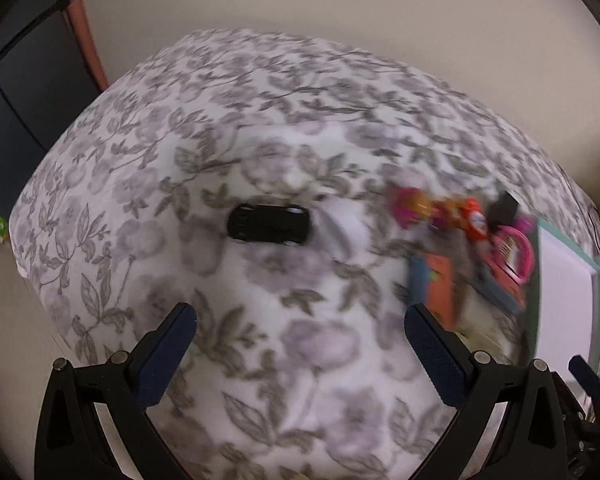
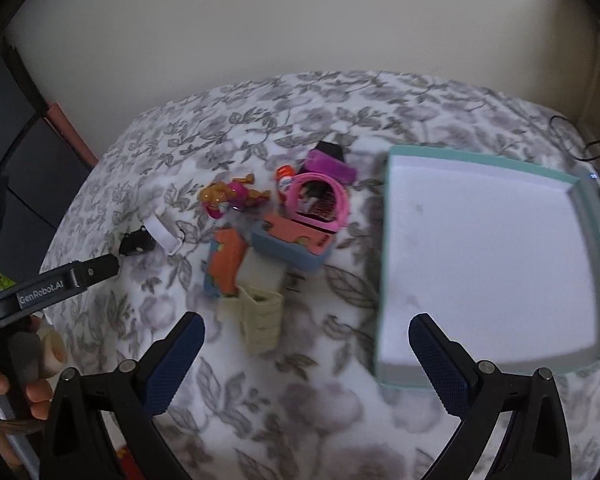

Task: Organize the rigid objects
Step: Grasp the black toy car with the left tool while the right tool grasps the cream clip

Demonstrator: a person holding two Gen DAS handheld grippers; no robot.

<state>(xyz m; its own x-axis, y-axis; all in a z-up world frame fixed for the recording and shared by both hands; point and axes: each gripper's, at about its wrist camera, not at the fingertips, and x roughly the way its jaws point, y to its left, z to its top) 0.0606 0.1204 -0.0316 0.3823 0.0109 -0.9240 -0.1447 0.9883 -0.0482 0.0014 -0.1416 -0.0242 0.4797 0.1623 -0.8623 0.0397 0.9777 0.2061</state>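
A small black toy car (image 1: 268, 224) lies alone on the floral cloth, ahead of my open left gripper (image 1: 300, 316), which holds nothing. The right wrist view shows the same car (image 2: 136, 244) beside a white strip (image 2: 164, 233), with a left-gripper finger (image 2: 100, 268) just short of it. A toy pile sits mid-table: a pink and orange figure (image 2: 228, 196), a pink ring-shaped toy (image 2: 320, 200), a purple block (image 2: 330, 166), a blue and pink box (image 2: 292, 246), an orange toy (image 2: 224, 268) and a beige piece (image 2: 260, 316). My right gripper (image 2: 306, 328) hovers open, empty, near the pile.
A teal tray (image 2: 385, 240) with a white floor stands right of the pile, showing nothing inside; the left wrist view catches it too (image 1: 598, 280). A hand (image 2: 32, 396) holds the left tool. A cable (image 2: 596, 148) lies behind the tray. The cloth drops off at the table's rounded edges.
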